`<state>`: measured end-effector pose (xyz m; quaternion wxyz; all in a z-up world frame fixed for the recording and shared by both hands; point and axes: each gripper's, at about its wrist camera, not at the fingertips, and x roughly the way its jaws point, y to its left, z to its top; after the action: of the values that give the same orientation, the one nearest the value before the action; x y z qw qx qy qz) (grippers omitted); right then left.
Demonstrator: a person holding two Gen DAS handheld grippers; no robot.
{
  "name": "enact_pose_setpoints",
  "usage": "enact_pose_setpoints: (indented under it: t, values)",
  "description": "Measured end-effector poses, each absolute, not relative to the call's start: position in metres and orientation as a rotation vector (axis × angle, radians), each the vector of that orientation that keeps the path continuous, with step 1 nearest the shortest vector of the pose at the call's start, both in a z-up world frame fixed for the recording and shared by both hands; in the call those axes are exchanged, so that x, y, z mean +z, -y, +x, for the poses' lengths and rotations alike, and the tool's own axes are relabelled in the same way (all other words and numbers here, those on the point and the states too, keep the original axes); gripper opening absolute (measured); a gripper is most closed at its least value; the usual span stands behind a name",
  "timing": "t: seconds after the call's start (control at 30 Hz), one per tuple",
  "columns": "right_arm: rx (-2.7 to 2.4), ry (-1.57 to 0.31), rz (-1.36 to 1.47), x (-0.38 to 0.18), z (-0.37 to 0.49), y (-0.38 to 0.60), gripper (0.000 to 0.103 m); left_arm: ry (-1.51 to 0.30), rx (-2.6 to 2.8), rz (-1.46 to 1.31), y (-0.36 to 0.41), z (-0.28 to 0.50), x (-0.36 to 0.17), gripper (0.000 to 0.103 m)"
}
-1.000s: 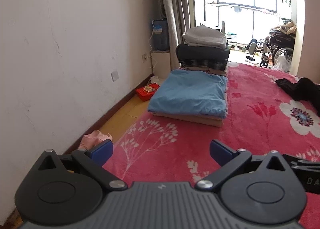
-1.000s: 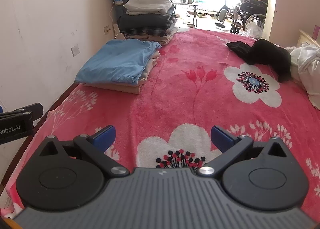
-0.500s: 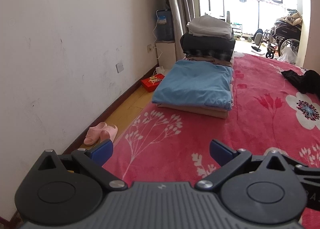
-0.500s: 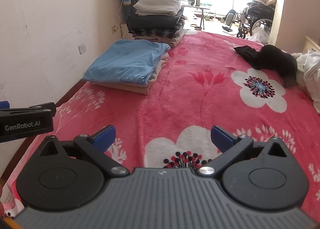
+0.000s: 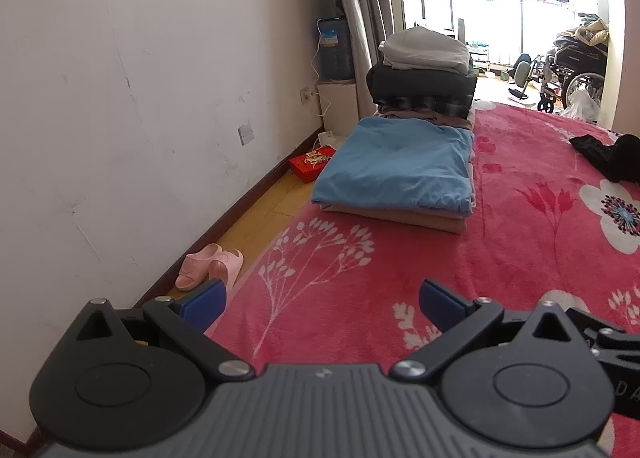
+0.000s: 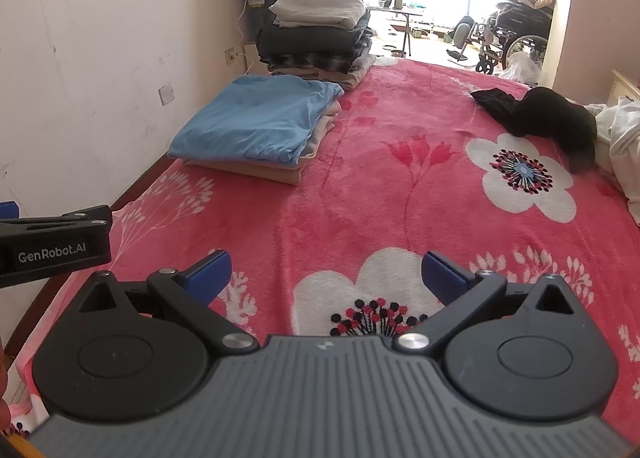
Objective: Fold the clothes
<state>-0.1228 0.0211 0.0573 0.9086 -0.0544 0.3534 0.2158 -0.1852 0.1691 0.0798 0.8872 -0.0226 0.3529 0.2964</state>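
A folded blue garment lies on a folded tan one at the bed's left side. Behind it stands a taller stack of folded dark and grey clothes. An unfolded black garment lies crumpled at the far right, with white cloth beside it. My left gripper is open and empty above the bed's near left edge. My right gripper is open and empty above the near middle of the bed.
The bed carries a red blanket with white flowers. A white wall runs along the left. Pink slippers and a red box lie on the floor strip. A wheelchair stands beyond the bed.
Both grippers have drawn back and risen slightly, so the folded stacks look farther off. The left view has swung a little left, showing more floor and the slippers. Jaws stay open.
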Motion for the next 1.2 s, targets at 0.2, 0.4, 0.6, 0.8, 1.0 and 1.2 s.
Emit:
enact_pose_setpoints:
  t: [0.2, 0.4, 0.6, 0.8, 1.0, 1.2]
  values:
    - [0.447, -0.731, -0.117, 0.0572, -0.1221, -0.0223, 0.102, -0.740, 0.614, -0.054, -0.1719, -0.1849, 0.0775, 0.103]
    - [0.443, -0.741, -0.122, 0.0557, -0.1212, -0.0240, 0.102, -0.748, 0.611, -0.066, -0.1751, -0.1856, 0.0741, 0.103]
    - [0.443, -0.741, -0.124, 0.0544, -0.1224, -0.0246, 0.102, -0.746, 0.611, -0.069, -0.1751, -0.1863, 0.0753, 0.103]
    - [0.444, -0.739, -0.122, 0.0546, -0.1238, -0.0231, 0.102, -0.744, 0.611, -0.071, -0.1750, -0.1872, 0.0766, 0.103]
    - [0.446, -0.740, -0.121, 0.0554, -0.1235, -0.0226, 0.102, -0.742, 0.613, -0.072, -0.1745, -0.1877, 0.0775, 0.103]
    - [0.447, -0.741, -0.123, 0.0559, -0.1231, -0.0236, 0.102, -0.744, 0.617, -0.076, -0.1763, -0.1881, 0.0767, 0.103]
